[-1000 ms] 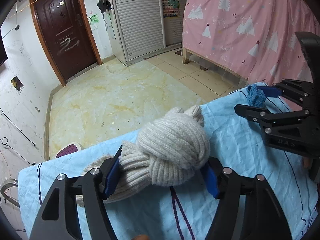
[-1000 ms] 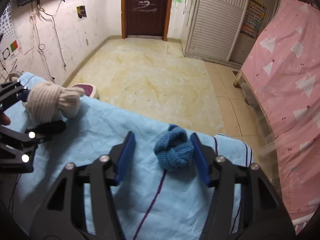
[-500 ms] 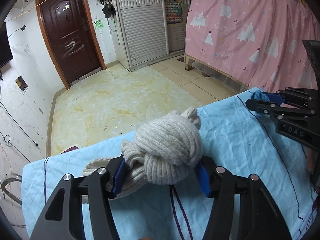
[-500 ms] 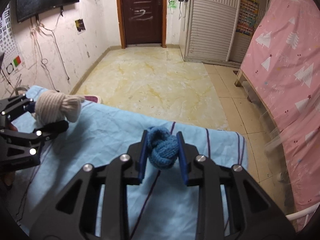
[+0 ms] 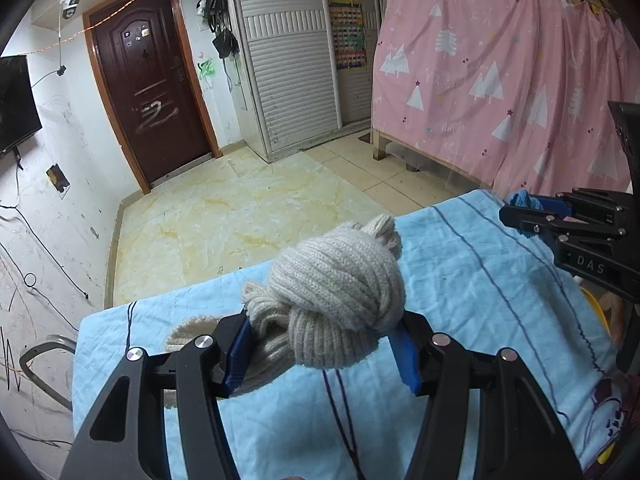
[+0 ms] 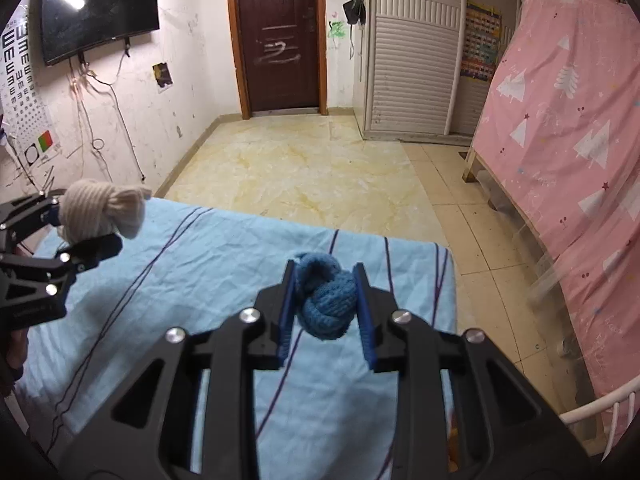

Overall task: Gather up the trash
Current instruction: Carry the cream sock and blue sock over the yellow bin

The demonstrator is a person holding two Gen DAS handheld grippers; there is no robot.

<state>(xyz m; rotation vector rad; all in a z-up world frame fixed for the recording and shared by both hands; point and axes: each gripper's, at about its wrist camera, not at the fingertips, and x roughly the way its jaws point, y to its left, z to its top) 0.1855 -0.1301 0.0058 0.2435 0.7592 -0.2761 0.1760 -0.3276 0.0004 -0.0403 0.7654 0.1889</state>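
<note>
A cream knitted bundle (image 5: 336,280), tied in a knot, sits between the blue pads of my left gripper (image 5: 320,336), which is shut on it and holds it above the light blue striped cloth (image 5: 460,280). More cream knit (image 5: 188,332) lies on the cloth under the left finger; whether it is joined to the bundle I cannot tell. A small blue knitted bundle (image 6: 326,300) is pinched in my right gripper (image 6: 326,304), off the cloth (image 6: 200,260). In the right wrist view, the left gripper (image 6: 80,228) carries the cream bundle (image 6: 96,208) at far left. The left wrist view shows the right gripper (image 5: 532,212) with the blue bundle (image 5: 520,200).
The cloth covers a table whose far edge drops to a yellow marbled floor (image 6: 304,168). A pink curtain (image 6: 568,152) hangs over a wooden frame on the right. A metal frame (image 5: 36,360) stands left of the table, a white rail (image 6: 600,404) at its right.
The right jaws closed onto the blue bundle, and the left jaws tightened on the cream one. Both grippers then rose with their bundles, so the cloth now lies lower in both views.
</note>
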